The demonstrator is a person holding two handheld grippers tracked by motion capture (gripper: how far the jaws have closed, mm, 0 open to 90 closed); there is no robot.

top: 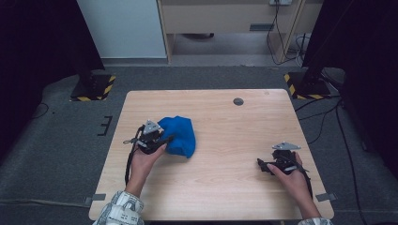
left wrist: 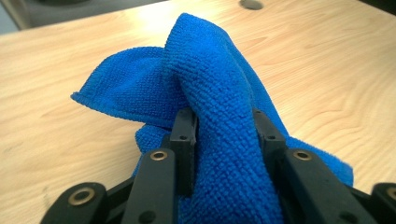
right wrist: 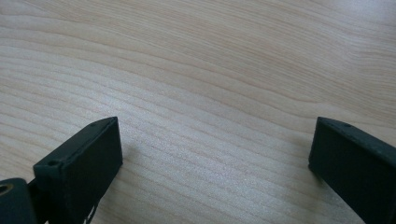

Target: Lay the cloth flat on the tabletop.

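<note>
Nearest the person, the right gripper rests wide open and empty on the wooden table, while farther left the left gripper pinches a raised fold of plain, unlabelled blue cloth.

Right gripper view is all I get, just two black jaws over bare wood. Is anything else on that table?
Observer: Yes, a blue cloth lies bunched on the table, over toward the left side.
Operator: Is anyone touching it?
Observer: The left gripper has a fold of it pinched between its jaws.
Operator: And my gripper, where is it?
Observer: The right gripper sits near the table's right edge, jaws wide open, well apart from the cloth.
</note>
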